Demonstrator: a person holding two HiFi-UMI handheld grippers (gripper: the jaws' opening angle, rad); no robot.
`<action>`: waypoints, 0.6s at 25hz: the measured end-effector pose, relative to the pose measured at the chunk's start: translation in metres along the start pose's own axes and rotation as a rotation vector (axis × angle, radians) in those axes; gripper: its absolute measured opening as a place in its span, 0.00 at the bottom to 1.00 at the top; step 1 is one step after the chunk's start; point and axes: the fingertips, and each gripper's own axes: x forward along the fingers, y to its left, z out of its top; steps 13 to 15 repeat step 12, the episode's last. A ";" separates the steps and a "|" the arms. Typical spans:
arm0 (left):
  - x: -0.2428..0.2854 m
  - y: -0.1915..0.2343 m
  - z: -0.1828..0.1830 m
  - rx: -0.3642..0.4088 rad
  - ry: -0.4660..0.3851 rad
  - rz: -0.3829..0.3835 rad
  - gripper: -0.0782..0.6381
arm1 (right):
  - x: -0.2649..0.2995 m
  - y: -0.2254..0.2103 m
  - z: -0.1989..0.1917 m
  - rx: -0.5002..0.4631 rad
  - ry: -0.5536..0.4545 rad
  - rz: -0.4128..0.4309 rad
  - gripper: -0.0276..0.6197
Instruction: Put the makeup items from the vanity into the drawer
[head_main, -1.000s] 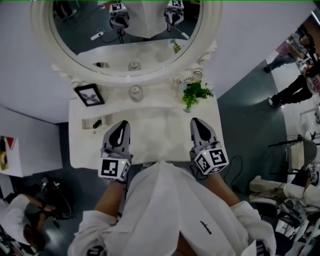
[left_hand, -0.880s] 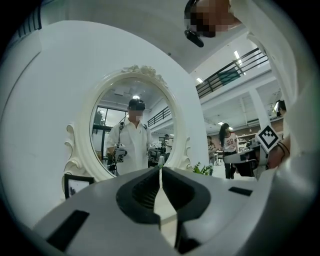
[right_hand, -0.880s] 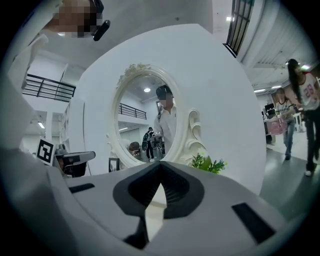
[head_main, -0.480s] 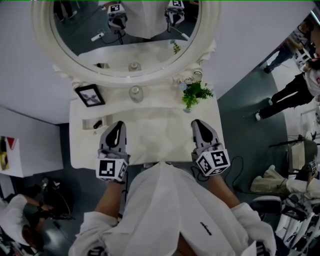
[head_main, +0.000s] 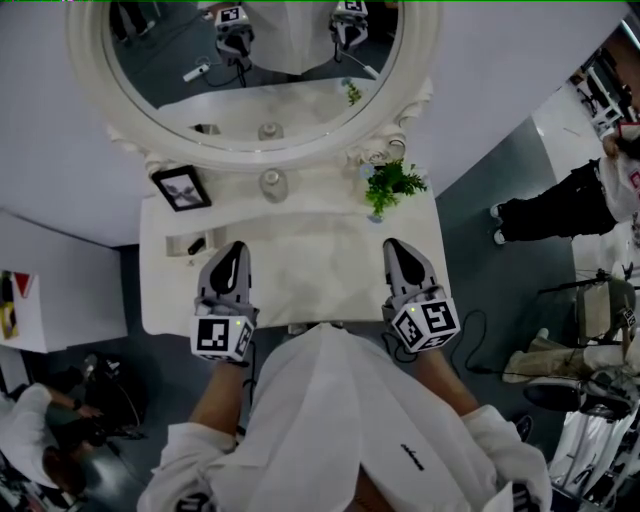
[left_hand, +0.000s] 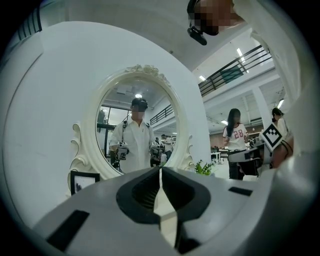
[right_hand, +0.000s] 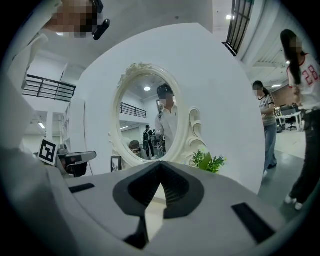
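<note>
Since neither has moved beyond a slight drift, left tongs (head_main: 236, 250) and right tongs (head_main: 394, 248) hover closed, empty, over the worktop (head_main: 300, 275); task apparently not started.

Small dark item (head_main: 196, 245), in a recess near the surface's (head_main: 310, 265) left edge: too small to identify. Mirror (head_main: 255, 60): top cut off by the head view's upper edge. Surface's near edge: middle stretch hidden behind the person's white coat (head_main: 340, 400).
</note>
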 end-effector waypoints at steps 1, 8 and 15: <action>-0.001 0.000 -0.001 0.000 0.000 0.000 0.16 | 0.000 0.000 -0.001 0.000 0.001 0.000 0.07; -0.001 0.002 -0.004 -0.008 0.005 0.000 0.16 | 0.002 0.005 -0.004 0.002 0.006 0.007 0.07; 0.000 0.003 -0.004 -0.011 0.008 -0.002 0.16 | 0.004 0.005 -0.004 0.004 0.013 0.005 0.07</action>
